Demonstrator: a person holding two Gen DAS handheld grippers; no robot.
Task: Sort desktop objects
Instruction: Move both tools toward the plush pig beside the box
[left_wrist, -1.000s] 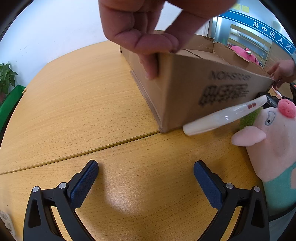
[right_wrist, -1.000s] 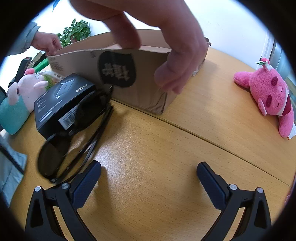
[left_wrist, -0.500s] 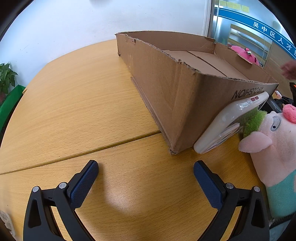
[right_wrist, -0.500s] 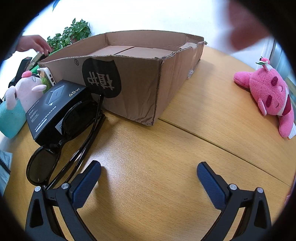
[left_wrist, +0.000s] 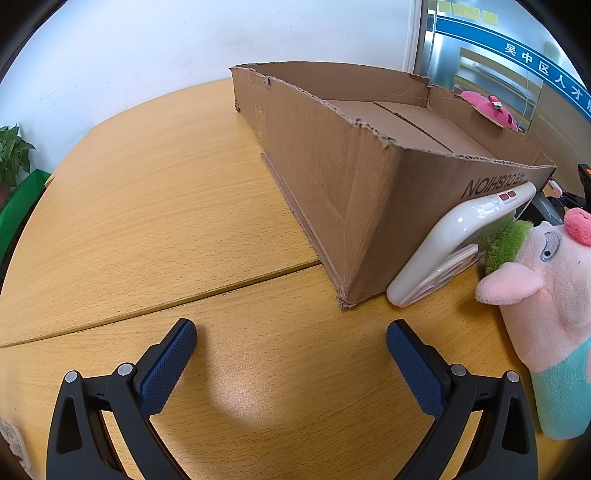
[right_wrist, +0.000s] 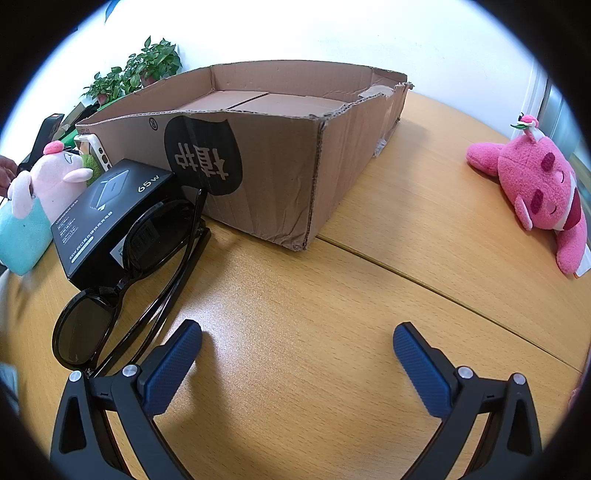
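On the smooth, light wood-grain table (left_wrist: 155, 206), a shallow, open-topped cardboard box (left_wrist: 332, 177) with ragged, torn rims is set; its corrugated walls are creased and its floor is formed by two closed flaps. Against the near wall of the box, a glossy white phone (left_wrist: 458, 243) with rounded corners is propped at a tilt, its lower end on the table. Just beside the phone, a soft pink pig plush (left_wrist: 546, 295) in a teal garment is seen, with a tuft of shaggy green fabric pressed against the phone.

From the right wrist view, a matte black rectangular carton (right_wrist: 107, 214) marked "65w" is seen lying by the box wall that carries a black printed label. Folded black sunglasses (right_wrist: 129, 269) with rounded dark lenses are laid partly upon the carton, one lens resting on the table, the temples reaching toward the box. Well apart on the right side of the table, a fuzzy bright pink plush (right_wrist: 535, 184) is laid on its side.

The left gripper (left_wrist: 291, 343) is held low over bare table, its textured blue pads spread wide with nothing between them. The right gripper (right_wrist: 297, 343) is likewise spread wide and empty, its left finger just beside the sunglasses.
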